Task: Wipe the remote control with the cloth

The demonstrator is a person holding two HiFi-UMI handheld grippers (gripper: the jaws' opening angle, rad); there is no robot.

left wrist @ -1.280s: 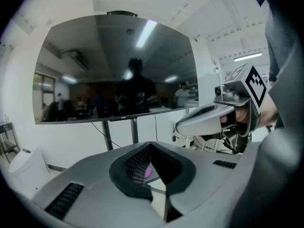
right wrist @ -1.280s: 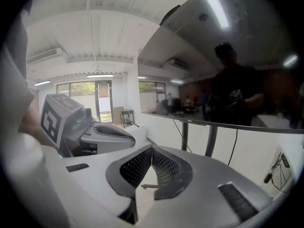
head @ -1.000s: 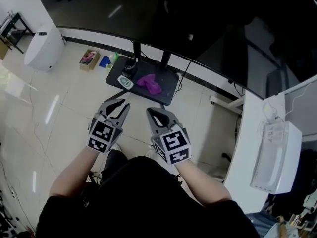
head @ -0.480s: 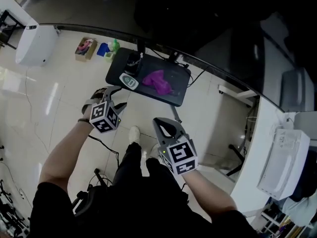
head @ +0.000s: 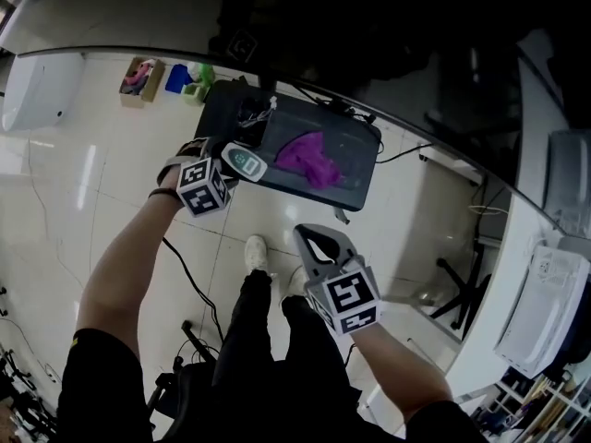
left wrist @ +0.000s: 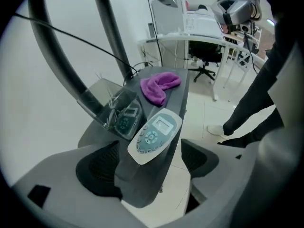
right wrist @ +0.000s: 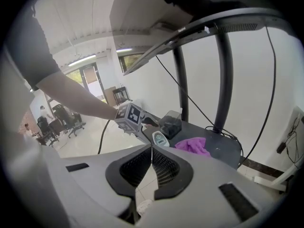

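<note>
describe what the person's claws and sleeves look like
The left claw and right claw are grey moulded plastic with black mesh-textured pads. Each bears a cube with black-and-white square markers: left cube, right cube. The person wears a black short-sleeved top. The left claw's jaws have just been opening, with the end of the remote control between them, ungripped.

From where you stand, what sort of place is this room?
Probably an office or a lab workroom. A black swivel office chair stands by a white desk, the glossy tiled floor has cables running across it, and a tall screen stand rises by the wall.
</note>
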